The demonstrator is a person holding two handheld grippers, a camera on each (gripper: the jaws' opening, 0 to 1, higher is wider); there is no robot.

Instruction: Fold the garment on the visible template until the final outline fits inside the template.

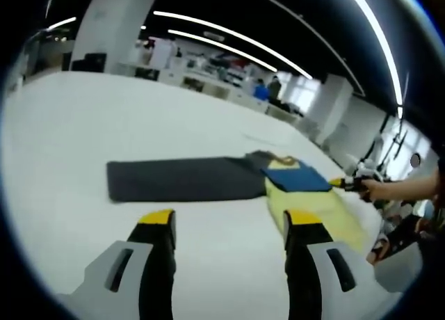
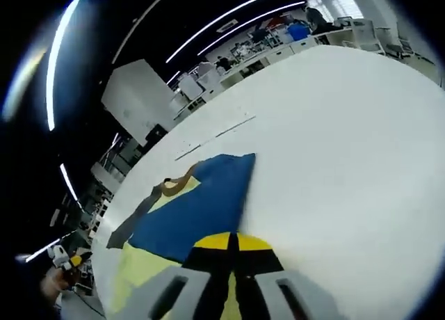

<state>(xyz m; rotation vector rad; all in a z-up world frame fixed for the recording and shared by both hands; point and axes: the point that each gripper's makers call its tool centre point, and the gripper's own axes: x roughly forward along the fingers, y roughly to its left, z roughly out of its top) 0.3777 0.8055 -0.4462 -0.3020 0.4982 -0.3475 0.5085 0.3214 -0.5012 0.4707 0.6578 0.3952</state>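
Left gripper view: the wide white table (image 1: 83, 125) carries a dark grey, yellow and blue fabric garment (image 1: 208, 179) laid flat near its middle, with bare surface on all sides up to the far edge. The left gripper (image 1: 229, 222) hovers above the near surface, jaws spread apart and holding nothing, short of the garment. At the garment's right end the right gripper (image 1: 348, 184) meets the cloth, a person's hand (image 1: 389, 189) behind it.

Right gripper view: the right gripper (image 2: 229, 241) has its jaws pressed together on the blue fold (image 2: 201, 205); broad open table lies to the right.
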